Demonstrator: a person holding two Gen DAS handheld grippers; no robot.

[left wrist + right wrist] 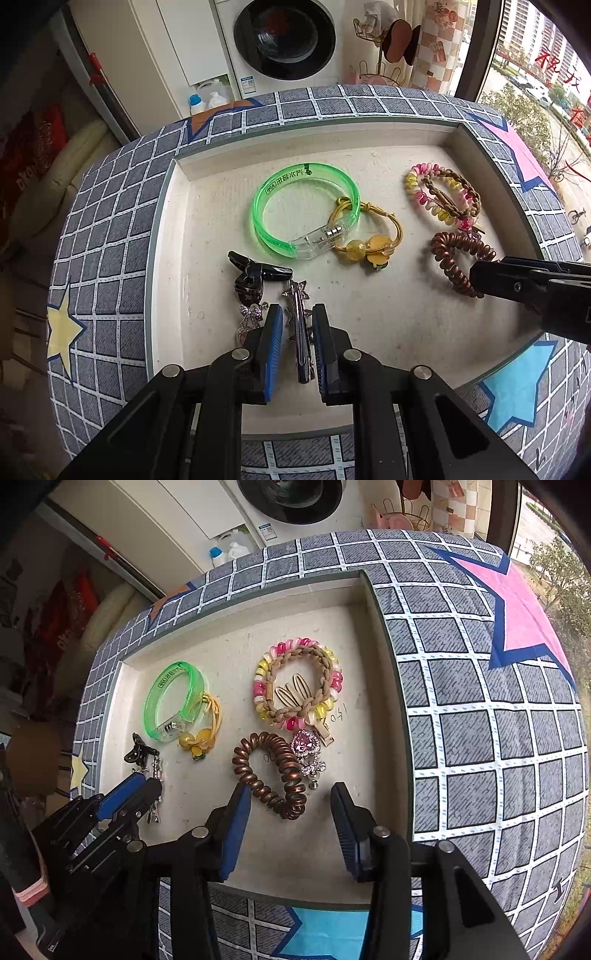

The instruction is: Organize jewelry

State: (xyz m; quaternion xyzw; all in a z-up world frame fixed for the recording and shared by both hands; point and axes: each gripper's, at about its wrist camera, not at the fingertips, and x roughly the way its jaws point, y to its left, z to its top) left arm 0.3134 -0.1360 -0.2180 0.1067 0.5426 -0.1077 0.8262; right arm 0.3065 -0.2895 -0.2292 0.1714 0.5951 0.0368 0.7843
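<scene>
left hand-held gripper (297,325) around star hair clip (300,328), in tray (207,236)

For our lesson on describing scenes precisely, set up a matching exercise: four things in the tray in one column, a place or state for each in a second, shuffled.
Things
1. green bangle
2. brown spiral hair tie
3. braided tan hair tie
4. star hair clip

Places or states
A. between the left hand-held gripper's blue pads
B. lying on the pink-and-yellow coil tie
C. overlapping the yellow cord hair tie
D. just ahead of the open right hand-held gripper

Pairs: 1-C, 2-D, 3-B, 4-A
</scene>
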